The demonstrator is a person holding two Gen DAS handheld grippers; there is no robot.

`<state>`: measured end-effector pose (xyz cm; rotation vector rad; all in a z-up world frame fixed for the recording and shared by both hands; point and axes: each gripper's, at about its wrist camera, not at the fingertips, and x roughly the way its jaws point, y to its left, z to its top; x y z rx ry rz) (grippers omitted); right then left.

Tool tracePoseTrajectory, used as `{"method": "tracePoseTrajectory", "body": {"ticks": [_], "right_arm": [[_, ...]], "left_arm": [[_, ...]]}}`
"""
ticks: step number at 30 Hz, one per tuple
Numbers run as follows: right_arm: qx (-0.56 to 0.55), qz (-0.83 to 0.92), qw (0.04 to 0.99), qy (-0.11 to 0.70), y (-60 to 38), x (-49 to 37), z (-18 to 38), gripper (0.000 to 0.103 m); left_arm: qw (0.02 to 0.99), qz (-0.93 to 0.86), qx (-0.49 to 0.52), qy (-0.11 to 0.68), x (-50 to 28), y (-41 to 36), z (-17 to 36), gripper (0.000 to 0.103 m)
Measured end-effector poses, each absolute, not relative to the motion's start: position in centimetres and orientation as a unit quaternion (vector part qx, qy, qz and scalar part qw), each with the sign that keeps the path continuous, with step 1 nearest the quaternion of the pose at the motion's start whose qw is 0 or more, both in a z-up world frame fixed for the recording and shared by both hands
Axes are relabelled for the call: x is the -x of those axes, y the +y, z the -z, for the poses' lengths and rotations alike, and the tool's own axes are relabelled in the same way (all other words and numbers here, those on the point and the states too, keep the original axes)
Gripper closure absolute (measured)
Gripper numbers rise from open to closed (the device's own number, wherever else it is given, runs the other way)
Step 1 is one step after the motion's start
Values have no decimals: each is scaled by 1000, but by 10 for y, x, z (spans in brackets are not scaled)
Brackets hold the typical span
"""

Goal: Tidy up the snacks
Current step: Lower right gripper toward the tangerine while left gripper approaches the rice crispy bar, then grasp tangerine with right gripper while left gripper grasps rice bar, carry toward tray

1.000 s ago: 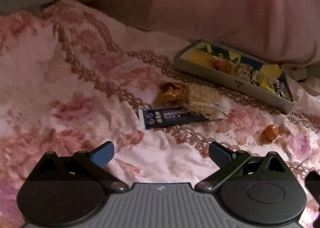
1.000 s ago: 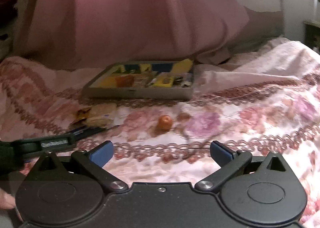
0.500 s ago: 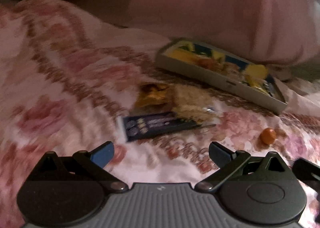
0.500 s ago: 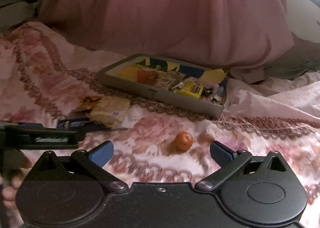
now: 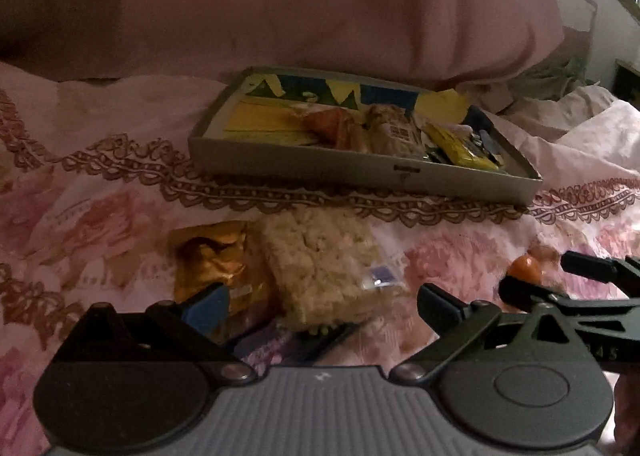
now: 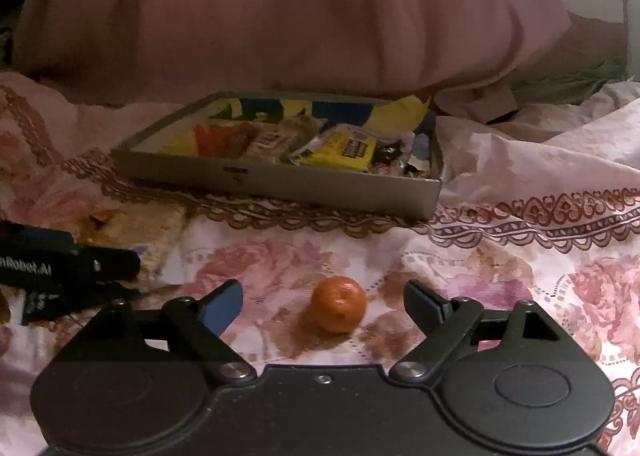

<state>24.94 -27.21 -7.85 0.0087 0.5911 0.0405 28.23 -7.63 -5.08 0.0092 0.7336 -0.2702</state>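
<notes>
A small orange (image 6: 338, 304) lies on the floral bedspread between the fingers of my right gripper (image 6: 324, 304). Its jaws are closing, with gaps left on both sides of the fruit. My left gripper (image 5: 320, 306) is open and low over a pale rice bar (image 5: 324, 272), a gold packet (image 5: 212, 260) and a dark blue packet (image 5: 280, 340) partly hidden under the bar. Nothing is gripped. Behind them a grey tray (image 5: 360, 172) holds several wrapped snacks. In the left wrist view the orange (image 5: 526, 268) shows at the right, between the right gripper's fingers (image 5: 584, 266).
A large pink pillow (image 6: 300, 16) rises right behind the tray (image 6: 280, 182). Rumpled bedding (image 6: 540, 160) bunches up at the right. The left gripper's black body (image 6: 68, 264) reaches in at the left edge, next to the rice bar (image 6: 148, 232).
Both grippers have come forward and lower over the bedspread. The orange now sits between the right fingers, which have narrowed. The snack pile now fills the left gripper's gap.
</notes>
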Motion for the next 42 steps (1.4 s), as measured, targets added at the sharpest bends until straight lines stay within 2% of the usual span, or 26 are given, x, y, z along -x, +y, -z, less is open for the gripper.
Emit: {"method": "tracePoseTrajectory", "body": {"ticks": [4,8,13,16,19,23,42], "right_arm": [[6,-31,954,300,-272,-254,86,26],[24,-48,951,306,-265,-259,94,39],[19,-41,952,302,-266,-260,96,45],[11,-36,952,305,-270,-262,97,50],[10,-31,953,302,-271,-263,95,52],[-4,-23,950,310,-274,-263,94,67],[-32,-46,963,264,-267,-245,68,67]], "left_arm": [[920,142,-2,364,-295,-80,53,1],[911,157,-17,380,-311,-94,53,1],[903,149,-10,404,-328,-100,55,2],[901,134,4,413,-333,-99,56,5],[900,112,-6,421,-336,-98,59,16],[902,117,-29,414,-330,-100,61,18],[915,141,10,377,-281,-88,44,21]]}}
